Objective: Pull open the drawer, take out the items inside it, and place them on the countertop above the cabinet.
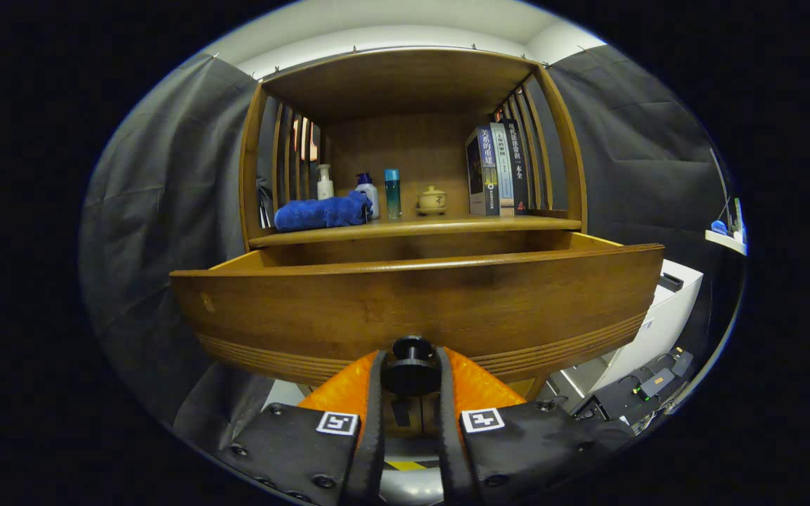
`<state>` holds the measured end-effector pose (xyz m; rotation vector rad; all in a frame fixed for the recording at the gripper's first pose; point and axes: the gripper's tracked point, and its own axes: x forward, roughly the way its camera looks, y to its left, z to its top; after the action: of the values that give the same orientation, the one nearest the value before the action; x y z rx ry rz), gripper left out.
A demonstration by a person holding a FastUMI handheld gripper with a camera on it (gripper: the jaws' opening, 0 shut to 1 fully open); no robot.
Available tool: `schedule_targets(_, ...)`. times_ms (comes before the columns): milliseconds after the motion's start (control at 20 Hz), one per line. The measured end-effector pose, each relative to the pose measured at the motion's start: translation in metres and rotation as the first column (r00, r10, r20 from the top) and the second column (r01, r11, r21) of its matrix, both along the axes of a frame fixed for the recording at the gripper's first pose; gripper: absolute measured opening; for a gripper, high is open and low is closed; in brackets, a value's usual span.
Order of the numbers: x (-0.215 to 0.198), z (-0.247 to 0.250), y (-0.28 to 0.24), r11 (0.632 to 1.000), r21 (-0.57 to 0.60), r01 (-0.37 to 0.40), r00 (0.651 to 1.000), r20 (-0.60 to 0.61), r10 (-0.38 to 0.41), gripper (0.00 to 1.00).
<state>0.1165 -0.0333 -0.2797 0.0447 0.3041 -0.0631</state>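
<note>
**Tool clamped on the drawer knob, drawer drawn out**

Tool [410, 372] is what I see nearest: its two fingers are closed almost together, one pressing each side of the dark round knob [412, 364], so I have the knob gripped. That knob sits low on the front panel of the wooden drawer [419, 306], which stands pulled out from the cabinet toward me; I see its top edge and both side walls, but I cannot tell what lies inside from this low angle. Just above and behind the drawer is the bench [415, 228] of the cabinet. On it, a rolled blue towel [322, 212] lies at the left, then a white bottle [325, 183], a blue-capped bottle [368, 191], a slim teal bottle [392, 193], a small lidded pot [432, 200], and upright books [495, 170] at the right.
</note>
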Motion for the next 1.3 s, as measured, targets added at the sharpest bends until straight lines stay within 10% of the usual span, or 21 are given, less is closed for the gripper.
schedule_targets(700,-0.032,-0.002,0.012,1.0,-0.023,-0.02,0.999,-0.044,0.019,0.34)
schedule_targets(1300,-0.042,0.039,0.028,0.994,-0.053,-0.093,0.994,0.051,0.096,0.89)
